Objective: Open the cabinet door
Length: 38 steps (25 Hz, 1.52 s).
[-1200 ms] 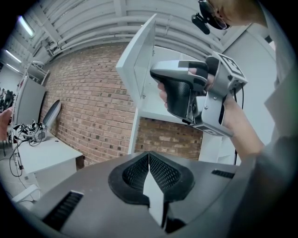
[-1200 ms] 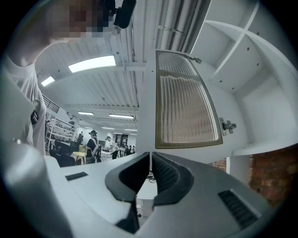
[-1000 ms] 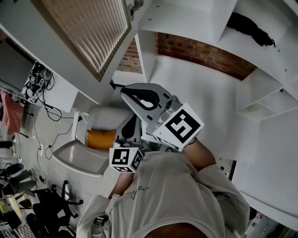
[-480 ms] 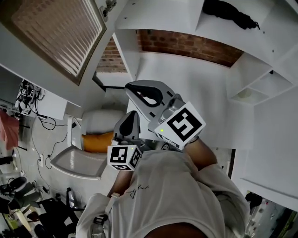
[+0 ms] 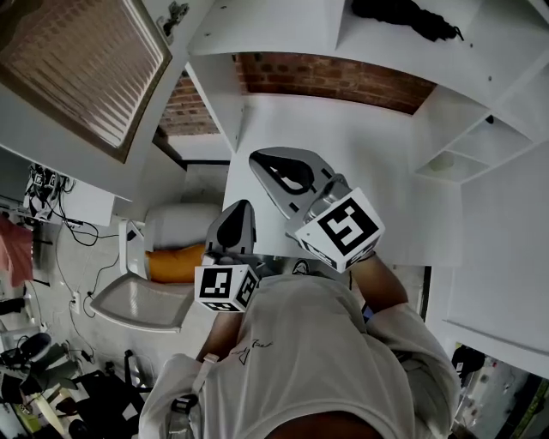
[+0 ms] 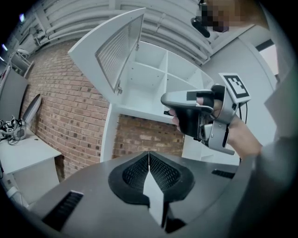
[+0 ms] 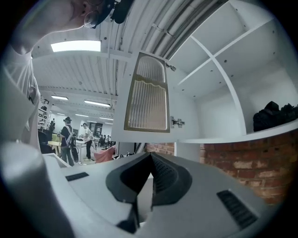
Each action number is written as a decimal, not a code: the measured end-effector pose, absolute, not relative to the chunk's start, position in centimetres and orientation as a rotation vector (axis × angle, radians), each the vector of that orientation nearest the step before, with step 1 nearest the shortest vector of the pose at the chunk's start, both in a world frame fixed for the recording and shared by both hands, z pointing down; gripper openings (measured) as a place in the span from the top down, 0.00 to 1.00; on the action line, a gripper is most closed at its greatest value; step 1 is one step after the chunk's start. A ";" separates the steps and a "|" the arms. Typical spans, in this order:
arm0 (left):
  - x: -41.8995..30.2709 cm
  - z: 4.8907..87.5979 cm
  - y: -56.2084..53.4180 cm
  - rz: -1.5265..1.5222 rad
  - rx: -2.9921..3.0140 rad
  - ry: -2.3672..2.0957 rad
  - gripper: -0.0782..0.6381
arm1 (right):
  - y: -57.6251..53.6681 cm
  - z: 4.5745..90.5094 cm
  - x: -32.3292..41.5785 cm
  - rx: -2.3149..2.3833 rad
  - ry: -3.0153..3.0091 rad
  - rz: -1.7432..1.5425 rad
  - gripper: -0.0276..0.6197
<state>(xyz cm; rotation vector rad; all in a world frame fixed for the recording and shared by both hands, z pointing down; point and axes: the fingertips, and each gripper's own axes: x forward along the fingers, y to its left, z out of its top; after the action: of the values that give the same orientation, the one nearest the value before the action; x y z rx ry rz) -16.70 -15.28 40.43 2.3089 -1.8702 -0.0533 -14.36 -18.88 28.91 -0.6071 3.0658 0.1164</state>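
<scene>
Cabinet door [image 5: 81,73]: white frame with a ribbed glass panel, found swung wide on its hinge [image 7: 177,122] and standing clear of the carcass at the upper left of the head view. The opening is judged complete, since the cabinet shelves [image 5: 455,159] are fully exposed; nothing of the task appears left beyond lowering the tools. Left gripper [image 5: 236,214]: jaws pressed together with nothing between them, held level near the body and well apart from the door. Right gripper [image 5: 274,167]: jaws likewise clenched on nothing, held level just beside the left one and a little further forward, touching neither door nor shelf. Brick wall [image 5: 334,81]: seen behind the open lower bay of the cabinet. Dark bundle [image 5: 403,17]: lodged on an upper shelf; its nature cannot be told. Orange cushion [image 5: 176,261]: set in a white seat on the floor, below and to the left of the grippers. Cables [image 5: 47,184]: tangled on a side table at the far left. People [image 7: 70,139]: noted standing far off in the room, in the right gripper view. Obstructions: none is seen between the grippers and the door. The open leaf is judged to hang out over the space at the left, where it could be knocked if a gripper were raised carelessly.
</scene>
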 end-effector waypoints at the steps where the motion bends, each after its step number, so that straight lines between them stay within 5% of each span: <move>1: -16.5 40.4 -15.4 -0.053 2.313 -1.867 0.87 | -19.1 29.2 -13.8 -0.627 3.067 0.110 0.92; 38: -13.3 41.8 -16.5 0.005 2.332 -1.827 0.87 | -21.2 40.7 -1.1 -1.064 3.121 -0.293 0.92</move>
<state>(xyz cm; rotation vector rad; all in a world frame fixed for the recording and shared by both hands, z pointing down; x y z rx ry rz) -13.32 -16.46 41.77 2.3316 -1.8271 0.0052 -1.08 -21.23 40.65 -1.0642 3.1214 -0.2931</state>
